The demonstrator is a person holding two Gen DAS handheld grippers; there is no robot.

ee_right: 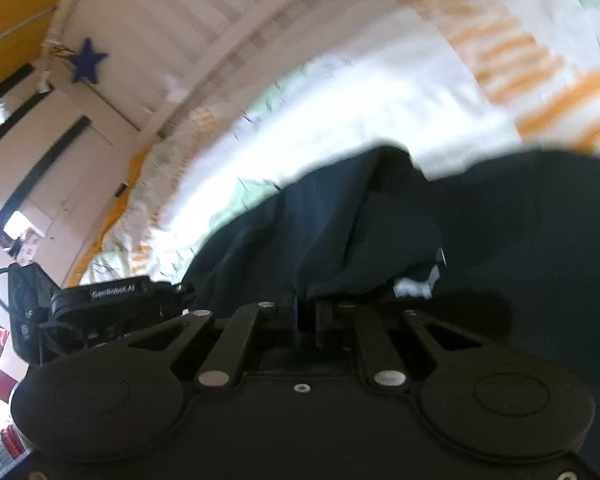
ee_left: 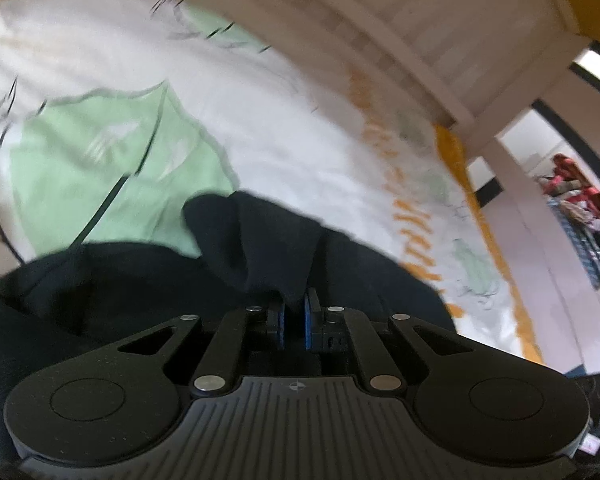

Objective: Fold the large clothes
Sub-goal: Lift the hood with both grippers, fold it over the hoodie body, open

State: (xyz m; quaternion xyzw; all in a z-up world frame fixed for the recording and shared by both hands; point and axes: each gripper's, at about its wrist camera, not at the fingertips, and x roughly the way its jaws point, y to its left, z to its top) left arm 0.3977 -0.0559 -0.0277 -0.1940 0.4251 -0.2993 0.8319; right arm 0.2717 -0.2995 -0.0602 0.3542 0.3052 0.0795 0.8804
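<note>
A large black garment [ee_left: 147, 276] lies bunched on a bed with a white sheet printed in green and orange [ee_left: 283, 120]. My left gripper [ee_left: 293, 308] is shut on a raised fold of the black garment, its blue pads pinching the cloth. In the right wrist view the same black garment [ee_right: 480, 232] spreads to the right, with a white label [ee_right: 414, 286] showing. My right gripper [ee_right: 308, 308] is shut on a bunched edge of it. The left gripper's body [ee_right: 111, 296] shows at the left of the right wrist view. Both views are motion-blurred.
A white slatted bed frame [ee_left: 452, 40] runs along the far side of the sheet, with a blue star [ee_right: 87, 65] hung on it. An orange wall [ee_right: 7, 12] and white doors [ee_right: 59, 176] stand behind. A pile of colourful clothes [ee_left: 580, 216] sits at the far right.
</note>
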